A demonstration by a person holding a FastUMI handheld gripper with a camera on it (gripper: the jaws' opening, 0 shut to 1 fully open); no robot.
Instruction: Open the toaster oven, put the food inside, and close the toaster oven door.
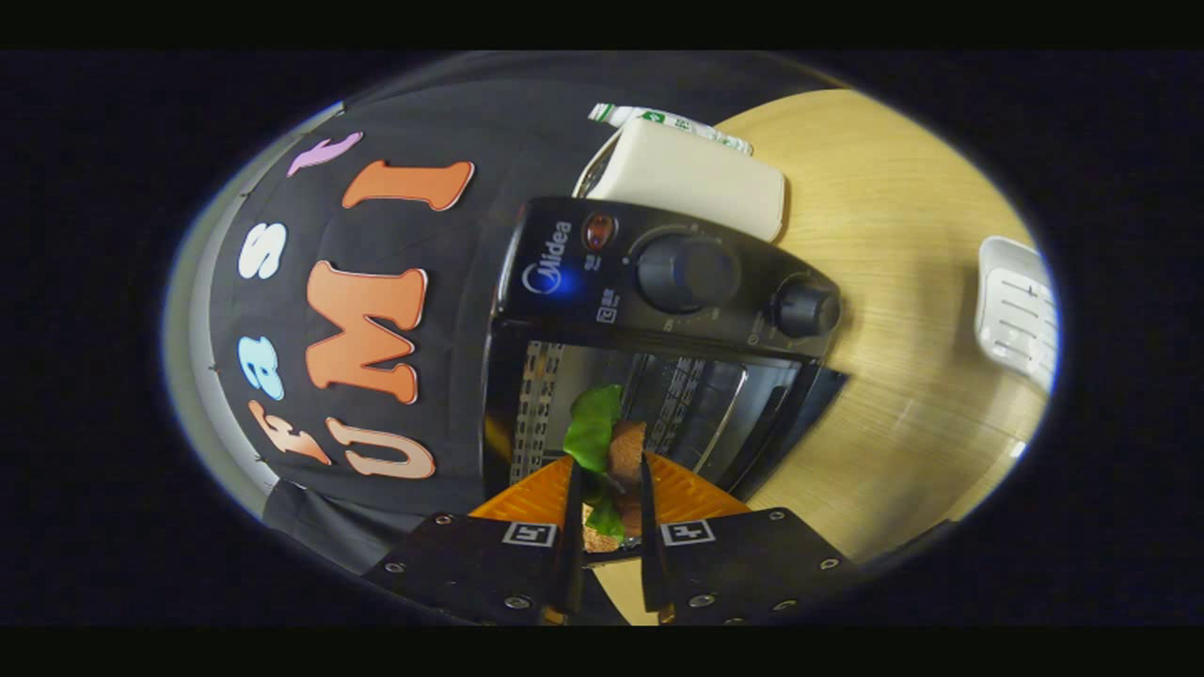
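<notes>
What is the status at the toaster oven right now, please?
Gripper shut on sandwich. Toaster oven open, sandwich just ahead of cavity. Path unobstructed.

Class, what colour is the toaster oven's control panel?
Black, seen in the gripper view: control panel.

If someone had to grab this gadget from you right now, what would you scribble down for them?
Gripper: fingers shut on the food, a sandwich with green lettuce sticking out, held between them.
Toaster oven: on the wooden table, just ahead of the fingers; its door is already open and the cavity shows.
Done: door opened, food picked up and brought to the opening.
Left: set the food inside, let go, draw back, close the door.
Nearby: a cream box behind the oven, a white tray off to the side.
</notes>
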